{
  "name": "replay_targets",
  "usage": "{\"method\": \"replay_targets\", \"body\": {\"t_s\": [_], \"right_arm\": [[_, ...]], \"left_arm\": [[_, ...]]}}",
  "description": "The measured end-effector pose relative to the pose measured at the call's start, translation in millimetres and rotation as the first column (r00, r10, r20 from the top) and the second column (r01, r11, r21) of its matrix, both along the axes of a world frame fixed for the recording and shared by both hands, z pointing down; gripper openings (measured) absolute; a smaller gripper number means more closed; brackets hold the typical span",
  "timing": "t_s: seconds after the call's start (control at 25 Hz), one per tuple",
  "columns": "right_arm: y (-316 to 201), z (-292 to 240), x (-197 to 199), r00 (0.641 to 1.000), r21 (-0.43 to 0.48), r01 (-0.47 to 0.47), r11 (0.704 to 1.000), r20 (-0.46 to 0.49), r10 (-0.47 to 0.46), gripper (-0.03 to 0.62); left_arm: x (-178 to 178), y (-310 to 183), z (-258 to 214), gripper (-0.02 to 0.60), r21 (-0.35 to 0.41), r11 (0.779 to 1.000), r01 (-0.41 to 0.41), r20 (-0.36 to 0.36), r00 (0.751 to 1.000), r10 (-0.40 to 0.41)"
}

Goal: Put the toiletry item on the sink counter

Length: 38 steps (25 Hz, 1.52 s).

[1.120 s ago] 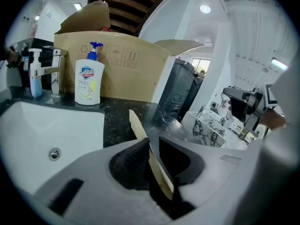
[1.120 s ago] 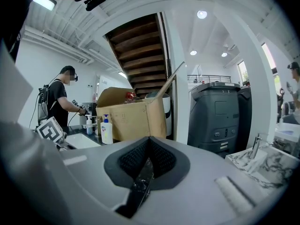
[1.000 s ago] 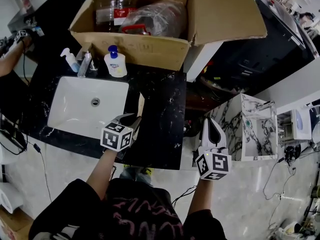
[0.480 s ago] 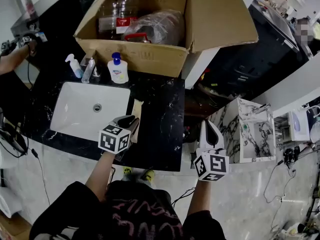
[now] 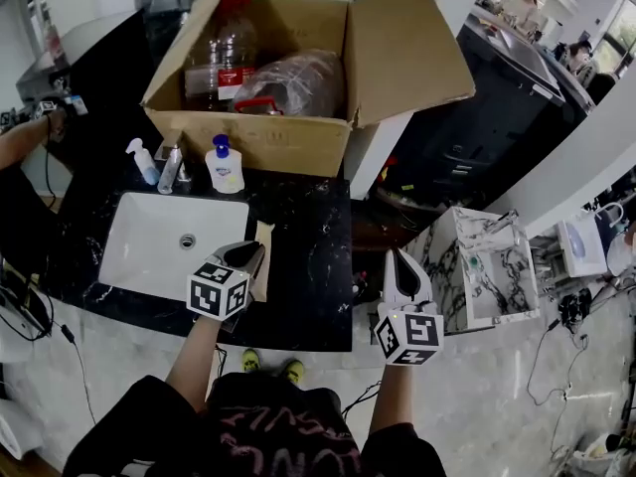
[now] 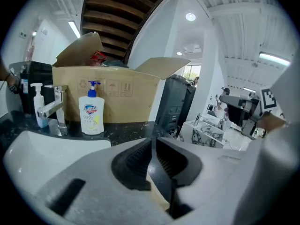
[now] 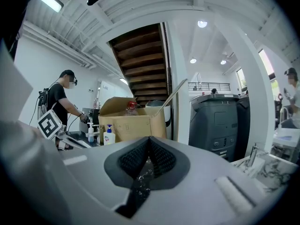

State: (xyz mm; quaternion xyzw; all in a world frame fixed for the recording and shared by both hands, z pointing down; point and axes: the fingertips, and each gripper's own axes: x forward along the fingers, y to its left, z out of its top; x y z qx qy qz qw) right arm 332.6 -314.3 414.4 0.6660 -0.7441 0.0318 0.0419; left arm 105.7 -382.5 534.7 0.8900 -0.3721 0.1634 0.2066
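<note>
A flat beige toiletry item (image 5: 263,258) lies on the black marble sink counter (image 5: 316,266), just right of the white basin (image 5: 169,241). My left gripper (image 5: 248,253) hovers at the item's left side, jaws shut. In the left gripper view the tips (image 6: 151,142) meet and the beige item (image 6: 155,189) shows below, through the gap behind them. My right gripper (image 5: 398,259) hangs off the counter's right edge, shut and holding nothing (image 7: 149,139).
An open cardboard box (image 5: 298,78) with bottles fills the counter's back. In front of it stand a soap pump bottle (image 5: 225,165), a faucet (image 5: 171,167) and a small spray bottle (image 5: 142,160). A marble-patterned stand (image 5: 477,266) is at the right. A person's arm (image 5: 25,132) reaches in at far left.
The head view has shifted and shows more of the box. My left gripper has drawn back slightly toward the counter's front edge beside the beige item. Both grippers stay shut.
</note>
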Motion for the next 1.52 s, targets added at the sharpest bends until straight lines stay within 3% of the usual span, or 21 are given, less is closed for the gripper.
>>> {"method": "replay_targets", "body": {"t_s": [0.68,1.0,1.52], "right_arm": [[10,-21,-6,1.000,0.048,-0.012,0.999,-0.004,0.012,0.012],[9,-27,-6,1.000,0.066,-0.009,0.998,0.000,0.009,0.012],[8,-33,-14,1.000,0.075,0.003,0.997,-0.022,-0.001,0.012]], "left_arm": [[-7,-2,-68,-0.002,0.162,0.987,-0.001,-0.030,1.000,0.006],[-13,-4,-123,-0.002,0.296,0.955,0.014,-0.055,0.998,0.003],[-30,-2,-168,-0.002,0.409,0.910,0.060,-0.089,0.996,-0.026]]}}
